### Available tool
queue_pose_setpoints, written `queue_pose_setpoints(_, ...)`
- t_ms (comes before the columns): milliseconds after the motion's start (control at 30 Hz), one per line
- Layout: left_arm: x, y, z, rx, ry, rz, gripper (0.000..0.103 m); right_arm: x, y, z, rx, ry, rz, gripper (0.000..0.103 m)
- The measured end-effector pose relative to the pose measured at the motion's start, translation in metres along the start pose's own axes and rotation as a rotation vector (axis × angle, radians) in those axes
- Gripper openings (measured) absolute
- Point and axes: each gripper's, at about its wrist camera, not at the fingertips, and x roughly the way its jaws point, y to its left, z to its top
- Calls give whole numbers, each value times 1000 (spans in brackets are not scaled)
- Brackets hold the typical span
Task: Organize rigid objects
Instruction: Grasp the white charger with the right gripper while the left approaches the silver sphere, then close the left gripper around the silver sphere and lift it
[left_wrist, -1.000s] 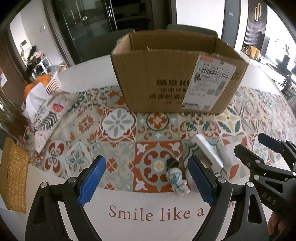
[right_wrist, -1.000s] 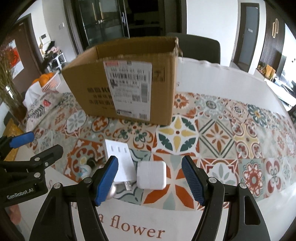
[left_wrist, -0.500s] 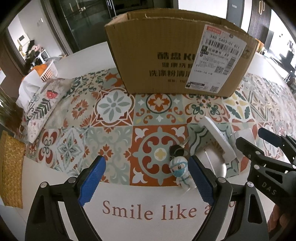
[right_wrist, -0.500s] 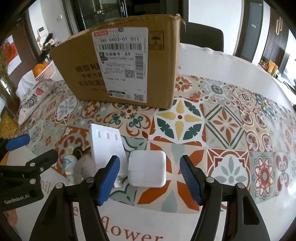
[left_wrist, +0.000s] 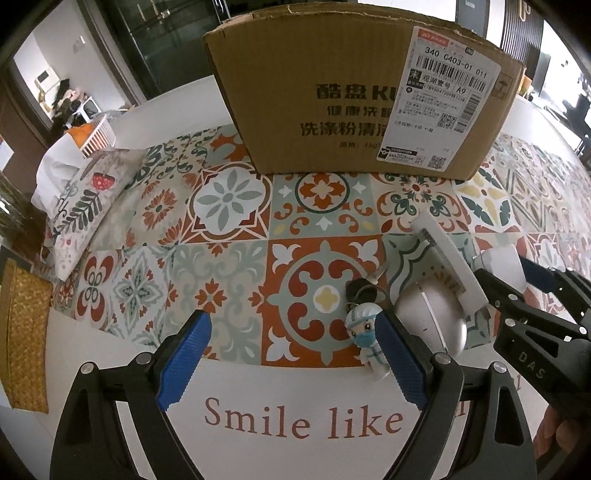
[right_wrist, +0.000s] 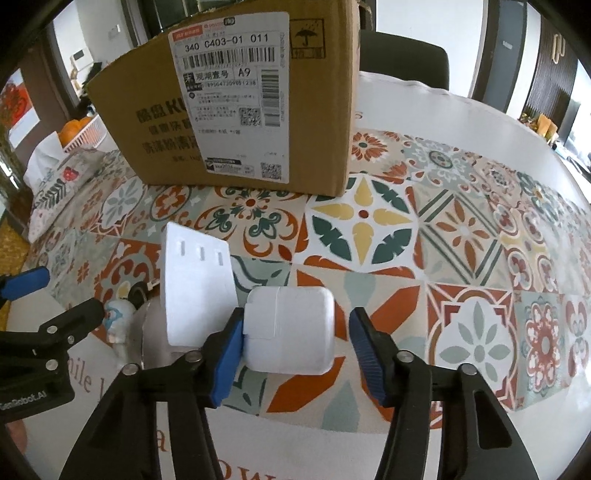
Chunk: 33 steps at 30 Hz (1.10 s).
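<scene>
One white charger block (right_wrist: 290, 330) lies on the patterned cloth (right_wrist: 461, 236) between my right gripper's (right_wrist: 295, 349) spread jaws, left pad touching. I judge closing comes next, then lifting into the cardboard box (right_wrist: 236, 107). My left gripper (left_wrist: 291, 354) hangs open, empty.

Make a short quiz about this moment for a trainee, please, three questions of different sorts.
1. True or false: the right gripper has its jaws around the charger.
2. What lies nearest the left gripper? A) doll B) box C) basket
3. Fill in: the white plate leans on a silver ____.

Key: 1 true; 2 A; 3 mouse.
</scene>
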Motion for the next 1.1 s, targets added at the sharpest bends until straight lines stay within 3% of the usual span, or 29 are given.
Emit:
queue_pose_setpoints(267, -1, 2, -2, 1, -2, -2, 91, 2, 3, -1, 11, 1, 5, 47)
queue_pose_setpoints(567, -17, -3, -5, 38, -18, -95, 90, -35, 2, -5, 64, -50, -30, 47)
queue_pose_setpoints(767, -29, -18, -10, 135, -65, -177, 90, -54, -3, -17, 83, -36, -35, 47)
queue_pose_setpoints(933, -26, -35, -9, 228, -84, -240, 88, -60, -14, -32, 174, -5, -20, 47)
queue_pose_setpoints(1100, -17, -52, -4, 296, -78, -254, 79, -55, -18, -42, 195, 17, -28, 47)
